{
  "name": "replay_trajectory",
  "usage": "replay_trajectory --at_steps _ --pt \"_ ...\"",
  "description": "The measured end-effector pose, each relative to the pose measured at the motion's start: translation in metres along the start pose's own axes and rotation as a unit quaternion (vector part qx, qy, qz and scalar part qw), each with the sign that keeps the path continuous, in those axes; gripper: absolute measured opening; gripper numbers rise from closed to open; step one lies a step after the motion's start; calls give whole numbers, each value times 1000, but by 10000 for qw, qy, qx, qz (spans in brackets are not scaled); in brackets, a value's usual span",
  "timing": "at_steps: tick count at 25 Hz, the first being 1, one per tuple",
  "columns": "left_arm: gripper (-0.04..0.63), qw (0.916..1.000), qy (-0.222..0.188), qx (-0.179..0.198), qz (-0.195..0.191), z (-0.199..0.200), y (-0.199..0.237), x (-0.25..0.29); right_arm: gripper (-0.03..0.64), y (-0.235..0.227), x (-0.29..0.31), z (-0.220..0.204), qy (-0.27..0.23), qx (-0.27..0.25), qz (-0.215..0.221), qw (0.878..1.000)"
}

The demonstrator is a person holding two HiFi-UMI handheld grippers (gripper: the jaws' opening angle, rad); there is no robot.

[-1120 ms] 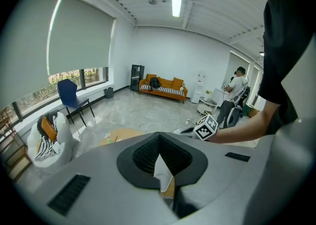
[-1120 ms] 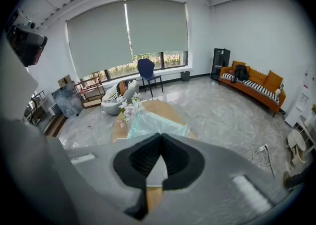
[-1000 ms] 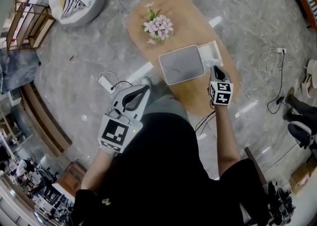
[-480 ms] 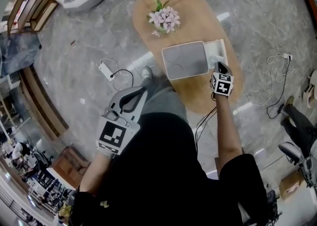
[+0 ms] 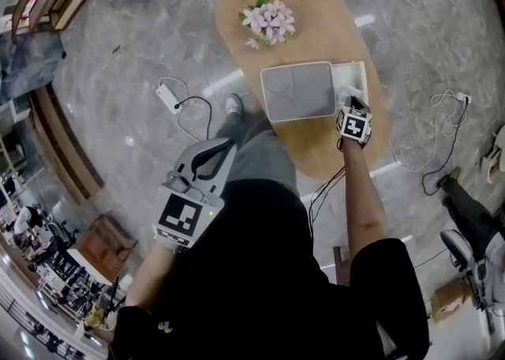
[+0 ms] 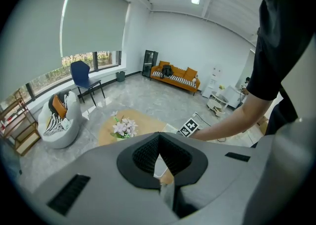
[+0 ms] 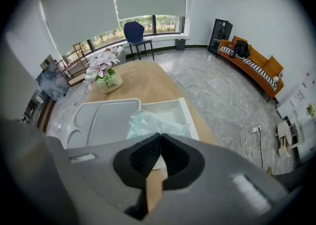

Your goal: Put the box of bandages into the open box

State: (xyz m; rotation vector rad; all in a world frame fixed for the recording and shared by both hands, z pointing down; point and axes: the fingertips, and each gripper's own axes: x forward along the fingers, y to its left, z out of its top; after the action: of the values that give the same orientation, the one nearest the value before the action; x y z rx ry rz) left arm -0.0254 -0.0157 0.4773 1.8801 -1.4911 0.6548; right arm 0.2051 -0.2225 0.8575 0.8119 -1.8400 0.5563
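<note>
Two grippers are in play, and little has shifted between them over the last second; mostly the person's head has moved, sliding the whole scene across the head view.

Well to the left of the open box (image 5: 364, 86), the left gripper (image 5: 225, 145) still hangs close to the person's body over the grey floor (image 5: 142, 58), off the table (image 5: 316, 11) altogether. Its jaws are pressed together with nothing between them, so it looks idle.

The box's lid (image 5: 298, 91) lies folded flat to the left of the tray. Beyond it, further up the table, stands a pot of pale flowers (image 5: 268, 17).

Inside the tray lies a crinkly, bluish clear packet (image 7: 153, 123). I see no separate box of bandages anywhere; that packet may be it, but I cannot tell for certain.

At the near edge of the tray, the right gripper (image 5: 352, 103) has kept its place relative to the box while everything else drifted. Its jaws meet tip to tip, gripping nothing, just short of the packet.

My reading is that the drop has already been made and what remains is to pull that hand clear, unless the bandages are somewhere out of sight.
</note>
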Motion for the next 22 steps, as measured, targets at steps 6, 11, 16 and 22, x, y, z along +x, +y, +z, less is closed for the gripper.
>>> replay_trajectory --at_steps 6,11,16,22 --pt "11 9982 152 -555 151 -4 1 7 -2 -4 31 -6 241 -162 -108 9995" --pt "11 9972 228 -692 173 -9 -1 13 0 -8 46 -3 368 -189 -127 9991" --pt "11 9974 285 -651 136 -18 -5 22 0 -12 64 -10 599 -106 -71 9981" --pt "11 9981 332 -515 70 -24 -12 27 6 -13 75 -15 740 -188 -64 9971"
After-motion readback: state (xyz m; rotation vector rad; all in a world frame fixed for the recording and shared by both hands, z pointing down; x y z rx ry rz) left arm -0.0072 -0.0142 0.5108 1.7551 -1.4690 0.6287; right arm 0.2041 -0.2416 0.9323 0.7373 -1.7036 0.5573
